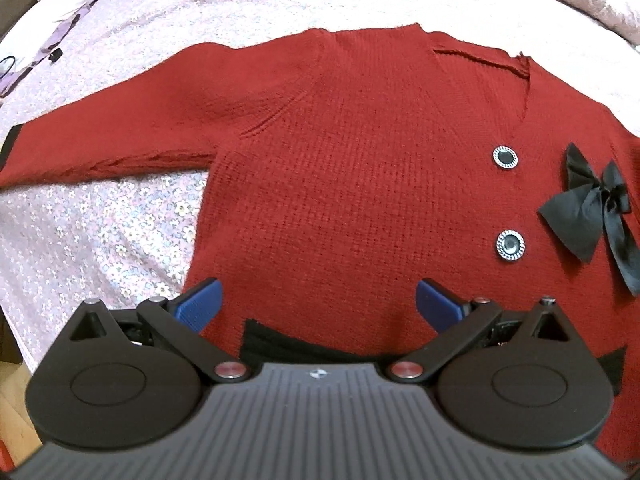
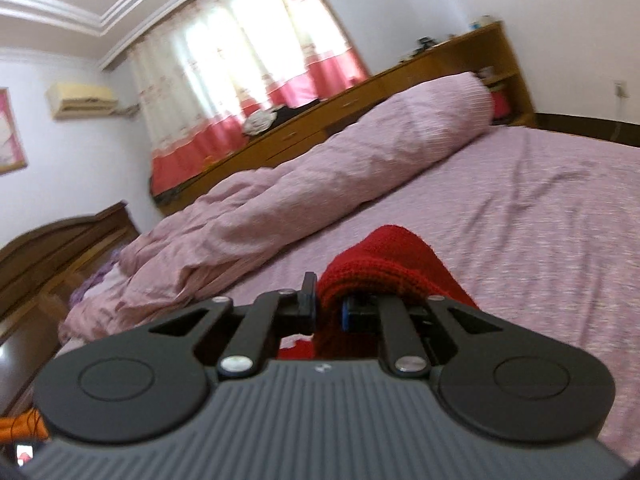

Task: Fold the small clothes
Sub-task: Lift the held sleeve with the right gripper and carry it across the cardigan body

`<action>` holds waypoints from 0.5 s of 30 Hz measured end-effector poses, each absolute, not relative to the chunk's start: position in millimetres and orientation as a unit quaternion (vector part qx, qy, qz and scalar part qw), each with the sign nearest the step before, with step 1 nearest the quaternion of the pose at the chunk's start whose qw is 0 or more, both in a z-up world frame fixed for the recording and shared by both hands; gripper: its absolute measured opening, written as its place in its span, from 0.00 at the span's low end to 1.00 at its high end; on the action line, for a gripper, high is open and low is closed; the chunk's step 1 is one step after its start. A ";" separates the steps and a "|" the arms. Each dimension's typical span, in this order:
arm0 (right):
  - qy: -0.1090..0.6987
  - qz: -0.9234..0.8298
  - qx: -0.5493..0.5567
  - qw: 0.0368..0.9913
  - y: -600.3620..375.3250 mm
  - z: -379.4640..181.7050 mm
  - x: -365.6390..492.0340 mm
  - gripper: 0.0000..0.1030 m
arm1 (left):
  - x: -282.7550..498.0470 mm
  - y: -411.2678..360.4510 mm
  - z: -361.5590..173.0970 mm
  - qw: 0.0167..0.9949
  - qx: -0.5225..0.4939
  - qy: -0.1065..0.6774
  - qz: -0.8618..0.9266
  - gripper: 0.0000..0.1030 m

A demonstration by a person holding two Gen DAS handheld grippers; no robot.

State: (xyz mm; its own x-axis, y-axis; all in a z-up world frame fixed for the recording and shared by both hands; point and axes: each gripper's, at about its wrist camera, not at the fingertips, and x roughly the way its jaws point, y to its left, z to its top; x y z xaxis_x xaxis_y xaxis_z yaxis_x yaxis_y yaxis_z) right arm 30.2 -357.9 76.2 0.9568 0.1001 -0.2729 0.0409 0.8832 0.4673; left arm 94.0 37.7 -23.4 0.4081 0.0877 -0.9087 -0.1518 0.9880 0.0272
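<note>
My right gripper (image 2: 330,304) pinches red cardigan (image 1: 340,168) fabric, lifted off bed (image 2: 540,208); left gripper (image 1: 319,300) gapes empty above hem. 1st fold barely begun; body, 1 sleeve flat.

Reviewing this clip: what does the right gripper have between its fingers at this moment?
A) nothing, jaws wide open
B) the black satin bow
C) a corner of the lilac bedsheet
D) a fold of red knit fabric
D: in the right wrist view the right gripper is shut on a bunched fold of the red sweater, raised above the bedsheet.
</note>
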 end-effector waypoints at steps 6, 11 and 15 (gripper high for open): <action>0.166 0.062 0.205 0.963 -312.3 72.8 48.5 0.14 | 96.2 46.5 -22.1 0.841 -0.021 0.535 0.081 1.00; 0.198 0.089 0.182 0.959 -280.6 58.3 61.7 0.14 | 96.7 53.3 -22.2 0.841 -0.022 0.535 0.079 1.00; 0.227 0.105 0.161 0.955 -257.4 44.1 72.4 0.14 | 97.6 57.1 -24.5 0.839 -0.026 0.538 0.077 1.00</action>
State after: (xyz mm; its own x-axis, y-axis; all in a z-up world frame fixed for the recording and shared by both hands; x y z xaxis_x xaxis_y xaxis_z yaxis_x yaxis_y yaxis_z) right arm 72.4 -257.4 44.1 0.8750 0.2732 -0.3996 -0.1275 0.9264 0.3543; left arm 97.6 57.1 -24.5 0.4100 0.1012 -0.9064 -0.1581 0.9867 0.0387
